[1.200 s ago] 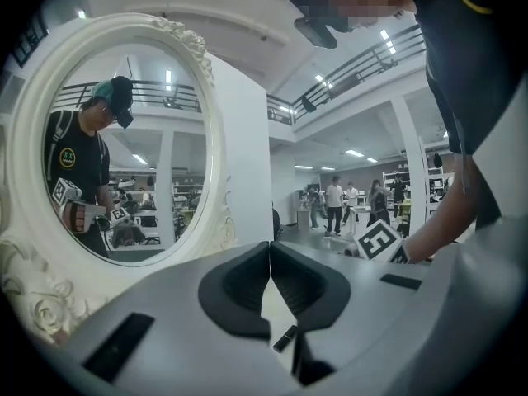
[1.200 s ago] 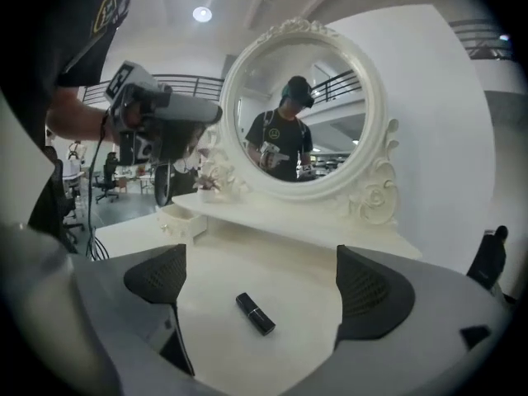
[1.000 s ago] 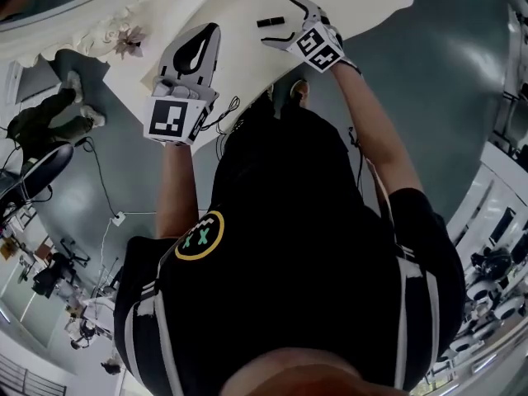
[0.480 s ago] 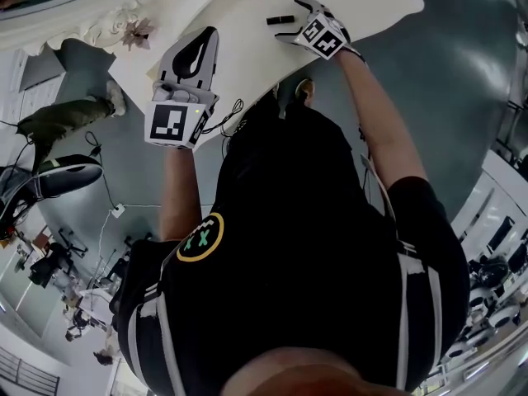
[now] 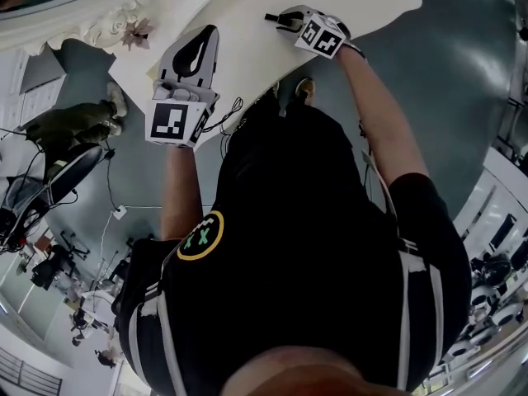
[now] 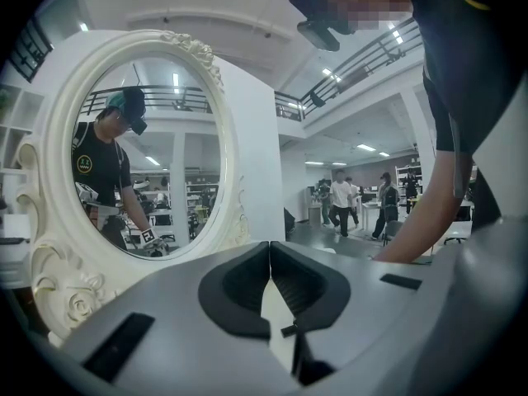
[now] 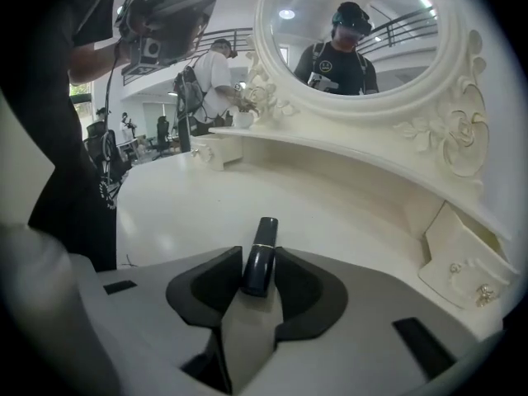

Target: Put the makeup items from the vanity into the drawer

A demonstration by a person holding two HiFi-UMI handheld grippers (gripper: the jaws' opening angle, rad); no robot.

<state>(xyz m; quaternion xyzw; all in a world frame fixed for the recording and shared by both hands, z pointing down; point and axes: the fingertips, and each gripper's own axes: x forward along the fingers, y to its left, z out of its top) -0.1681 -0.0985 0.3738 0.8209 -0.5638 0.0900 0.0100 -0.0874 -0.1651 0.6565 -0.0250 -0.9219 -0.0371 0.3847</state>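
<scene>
A dark lipstick tube (image 7: 265, 236) lies on the white vanity top (image 7: 181, 200), lengthwise between the jaws of my right gripper (image 7: 259, 256). Those jaws are closing, and their pads touch the tube on both sides. In the head view the right gripper (image 5: 286, 19) sits at the far part of the vanity (image 5: 247, 56), with the lipstick's end (image 5: 270, 16) sticking out to its left. My left gripper (image 5: 206, 33) hovers over the vanity's left part, shut with nothing in it; its tips meet (image 6: 270, 246) in the left gripper view.
An oval mirror (image 7: 355, 31) in a carved white frame stands behind the vanity top. A small drawer box with knobs (image 7: 462, 262) sits at the right, another small one (image 7: 216, 149) at the far end. Several people stand in the hall behind.
My right gripper has moved left onto the lipstick, and its wide-open jaws have closed round the tube. The left gripper has stayed in place.
</scene>
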